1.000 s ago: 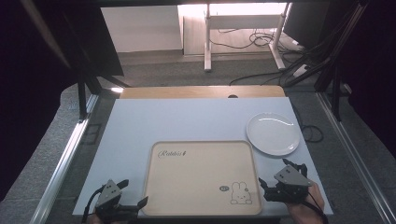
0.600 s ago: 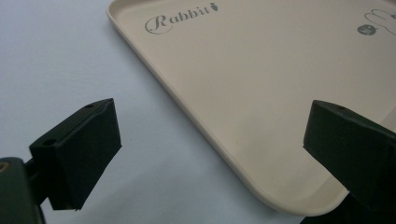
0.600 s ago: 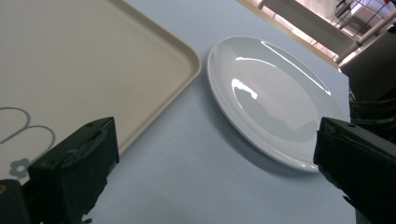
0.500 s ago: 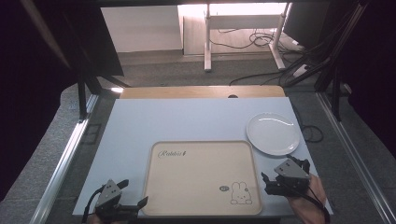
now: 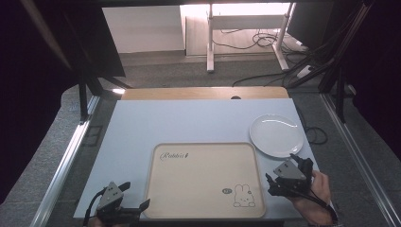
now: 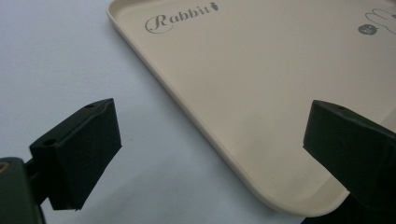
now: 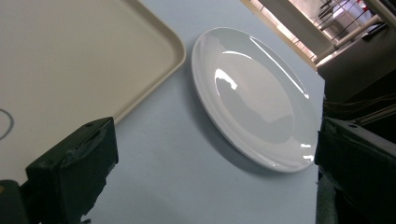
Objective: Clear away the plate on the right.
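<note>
Right gripper (image 5: 285, 176) shifted up toward white plate (image 5: 276, 135), fingers apart, left gripper (image 5: 124, 202) unmoved at tray (image 5: 203, 175) corner, fingers spread

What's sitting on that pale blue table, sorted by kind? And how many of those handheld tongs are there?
Beige tray: 1
White plate: 1
Handheld tongs: 2, the left tongs and the right tongs, both open
Total: 4
</note>
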A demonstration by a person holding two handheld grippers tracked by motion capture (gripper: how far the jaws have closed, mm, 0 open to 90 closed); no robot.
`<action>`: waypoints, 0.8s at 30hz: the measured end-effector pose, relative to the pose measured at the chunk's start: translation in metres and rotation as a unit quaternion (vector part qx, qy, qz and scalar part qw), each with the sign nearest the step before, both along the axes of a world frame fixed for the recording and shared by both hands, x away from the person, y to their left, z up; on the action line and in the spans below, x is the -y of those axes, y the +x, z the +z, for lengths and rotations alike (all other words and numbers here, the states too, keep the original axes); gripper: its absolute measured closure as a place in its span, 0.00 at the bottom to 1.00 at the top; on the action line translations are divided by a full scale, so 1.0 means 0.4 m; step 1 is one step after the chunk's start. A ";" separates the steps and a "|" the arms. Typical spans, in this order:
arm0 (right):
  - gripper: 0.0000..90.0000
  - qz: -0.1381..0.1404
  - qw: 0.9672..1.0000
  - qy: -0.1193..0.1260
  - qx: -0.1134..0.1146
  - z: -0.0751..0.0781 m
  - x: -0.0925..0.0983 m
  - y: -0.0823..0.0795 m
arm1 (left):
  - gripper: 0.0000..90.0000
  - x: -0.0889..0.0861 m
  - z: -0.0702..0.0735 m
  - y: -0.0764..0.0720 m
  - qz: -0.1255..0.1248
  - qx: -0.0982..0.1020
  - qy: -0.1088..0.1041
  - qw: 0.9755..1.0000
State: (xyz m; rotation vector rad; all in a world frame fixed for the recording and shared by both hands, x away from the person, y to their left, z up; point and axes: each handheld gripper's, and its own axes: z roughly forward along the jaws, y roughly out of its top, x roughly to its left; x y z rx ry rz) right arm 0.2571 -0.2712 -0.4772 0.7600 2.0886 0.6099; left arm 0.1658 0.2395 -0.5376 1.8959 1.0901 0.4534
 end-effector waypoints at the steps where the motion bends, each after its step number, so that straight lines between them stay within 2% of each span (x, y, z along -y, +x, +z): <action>1: 0.00 0.000 1.000 0.000 0.000 0.000 0.000 0.000 | 0.04 0.000 0.000 0.000 0.000 0.000 0.000 1.000; 2: 0.01 -0.001 1.000 -0.014 0.007 0.000 -0.004 0.002 | 0.04 0.000 0.000 0.000 0.000 0.000 0.000 1.000; 3: 0.01 -0.001 1.000 -0.014 0.007 0.000 -0.004 0.002 | 0.04 0.000 0.000 0.000 0.000 0.000 0.000 1.000; 4: 0.02 -0.006 0.999 -0.034 0.014 -0.001 -0.008 0.004 | 0.04 0.000 0.000 0.000 0.000 0.000 0.000 1.000; 6: 0.04 -0.006 0.998 -0.053 0.024 -0.003 -0.012 0.006 | 0.04 0.000 0.000 0.000 0.000 0.000 -0.001 1.000; 9: 0.07 -0.003 0.997 -0.066 0.031 -0.006 -0.016 0.007 | 0.04 0.000 0.000 0.000 0.000 0.000 0.000 1.000; 10: 0.10 0.003 0.996 -0.085 0.042 -0.009 -0.020 0.007 | 0.04 0.000 0.000 0.000 0.000 0.000 0.000 1.000; 11: 0.10 0.003 0.996 -0.085 0.042 -0.009 -0.020 0.007 | 0.04 0.000 0.000 0.000 0.000 0.000 0.000 1.000; 12: 0.14 0.001 0.994 -0.103 0.043 -0.014 -0.024 0.011 | 0.04 0.000 0.000 0.000 0.000 0.000 -0.001 1.000; 13: 0.14 0.001 0.994 -0.103 0.043 -0.014 -0.024 0.011 | 0.04 0.000 0.000 0.000 0.000 0.000 -0.001 1.000; 14: 0.20 0.005 0.991 -0.123 0.045 -0.022 -0.025 0.014 | 0.04 0.000 0.000 0.000 0.000 0.000 -0.001 1.000; 15: 0.20 0.005 0.991 -0.123 0.045 -0.022 -0.025 0.014 | 0.04 0.000 0.000 0.000 0.000 0.000 -0.001 1.000; 16: 0.25 0.007 0.989 -0.139 0.043 -0.028 -0.024 0.018 | 0.04 0.000 0.000 0.000 0.000 0.000 -0.001 1.000; 18: 0.29 0.006 0.988 -0.148 0.040 -0.034 -0.023 0.021 | 0.04 0.000 0.000 0.001 0.000 0.000 -0.001 1.000; 22: 0.31 0.006 0.986 -0.161 0.035 -0.042 -0.021 0.027 | 0.04 0.000 0.000 0.001 0.000 0.000 -0.002 1.000; 23: 0.31 0.006 0.985 -0.167 0.033 -0.045 -0.020 0.029 | 0.04 0.000 0.000 0.001 0.000 0.000 -0.001 1.000; 24: 0.31 0.010 0.981 -0.193 0.032 -0.048 -0.017 0.035 | 0.04 0.000 0.000 0.001 0.000 0.000 -0.002 1.000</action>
